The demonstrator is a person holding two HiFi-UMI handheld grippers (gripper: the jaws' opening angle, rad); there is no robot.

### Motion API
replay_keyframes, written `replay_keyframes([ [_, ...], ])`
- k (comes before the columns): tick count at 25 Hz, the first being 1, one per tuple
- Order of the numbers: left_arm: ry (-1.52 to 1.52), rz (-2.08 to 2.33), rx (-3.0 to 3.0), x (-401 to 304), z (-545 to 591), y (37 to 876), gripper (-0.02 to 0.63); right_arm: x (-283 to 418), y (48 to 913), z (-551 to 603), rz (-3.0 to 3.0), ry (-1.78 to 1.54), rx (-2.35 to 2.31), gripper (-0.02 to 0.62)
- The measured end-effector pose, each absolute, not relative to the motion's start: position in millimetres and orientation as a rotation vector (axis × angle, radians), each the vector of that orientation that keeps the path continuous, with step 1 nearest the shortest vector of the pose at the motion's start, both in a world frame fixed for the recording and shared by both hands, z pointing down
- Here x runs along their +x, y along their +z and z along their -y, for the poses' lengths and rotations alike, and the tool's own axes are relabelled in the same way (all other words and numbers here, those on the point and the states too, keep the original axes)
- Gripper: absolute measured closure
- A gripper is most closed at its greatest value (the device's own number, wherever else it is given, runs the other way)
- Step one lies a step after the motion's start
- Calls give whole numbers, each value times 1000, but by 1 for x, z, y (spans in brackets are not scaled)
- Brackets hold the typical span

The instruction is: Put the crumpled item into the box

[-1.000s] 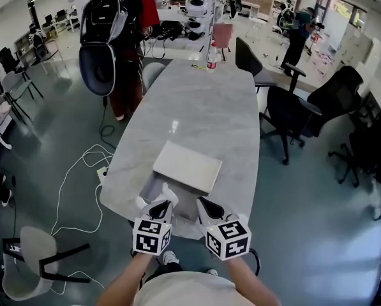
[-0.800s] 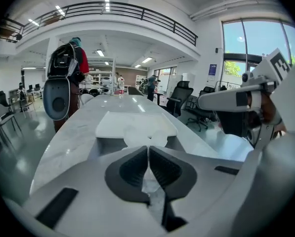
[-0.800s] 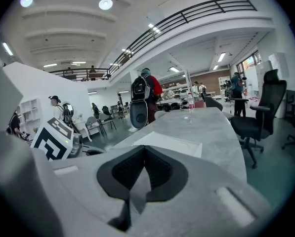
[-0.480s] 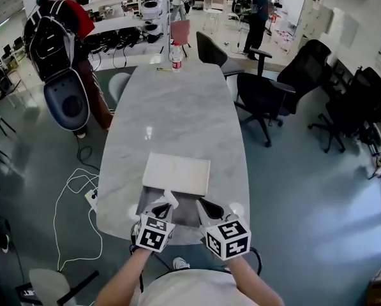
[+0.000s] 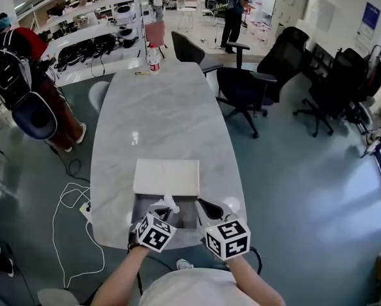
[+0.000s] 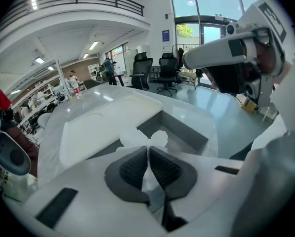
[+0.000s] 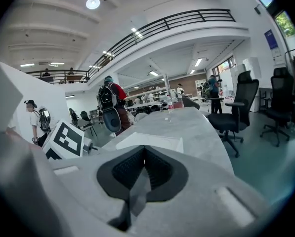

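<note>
A white crumpled paper point(image 5: 169, 203) point(image 6: 148, 138) is pinched in my left gripper point(image 5: 164, 206) point(image 6: 148, 151), whose jaws are shut on it. It hangs over the near part of the open box point(image 5: 185, 213) point(image 6: 187, 134), which has a grey inside. The box's white lid point(image 5: 167, 176) point(image 6: 101, 124) lies flat behind it. My right gripper point(image 5: 204, 207) point(image 7: 144, 151) is beside the left one at the box's right near corner, shut with nothing between its jaws. In the right gripper view the lid point(image 7: 152, 142) shows ahead.
The box sits at the near end of a long marble table point(image 5: 161, 120). A bottle point(image 5: 153, 57) stands at the far end. Black office chairs point(image 5: 241, 85) are on the right. A person with a backpack point(image 5: 21, 75) stands at the left, and cables point(image 5: 69, 199) lie on the floor.
The head view has swung, so the table and the person with the backpack sit further left. Both grippers stay at the box, the left still shut on the paper.
</note>
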State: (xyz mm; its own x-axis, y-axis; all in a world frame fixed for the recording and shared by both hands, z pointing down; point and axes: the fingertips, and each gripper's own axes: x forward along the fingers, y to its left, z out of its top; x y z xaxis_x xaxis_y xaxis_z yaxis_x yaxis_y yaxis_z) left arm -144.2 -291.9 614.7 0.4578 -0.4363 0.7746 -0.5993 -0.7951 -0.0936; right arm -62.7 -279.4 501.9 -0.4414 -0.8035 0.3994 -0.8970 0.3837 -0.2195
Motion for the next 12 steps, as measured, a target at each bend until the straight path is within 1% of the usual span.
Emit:
replay_keyframes([
  [6, 1299, 823, 2525, -141, 289, 624, 588, -62, 507, 282, 2402, 624, 1529, 591],
  [12, 1273, 799, 2526, -137, 286, 621, 588, -59, 506, 283, 2396, 635, 1525, 591],
])
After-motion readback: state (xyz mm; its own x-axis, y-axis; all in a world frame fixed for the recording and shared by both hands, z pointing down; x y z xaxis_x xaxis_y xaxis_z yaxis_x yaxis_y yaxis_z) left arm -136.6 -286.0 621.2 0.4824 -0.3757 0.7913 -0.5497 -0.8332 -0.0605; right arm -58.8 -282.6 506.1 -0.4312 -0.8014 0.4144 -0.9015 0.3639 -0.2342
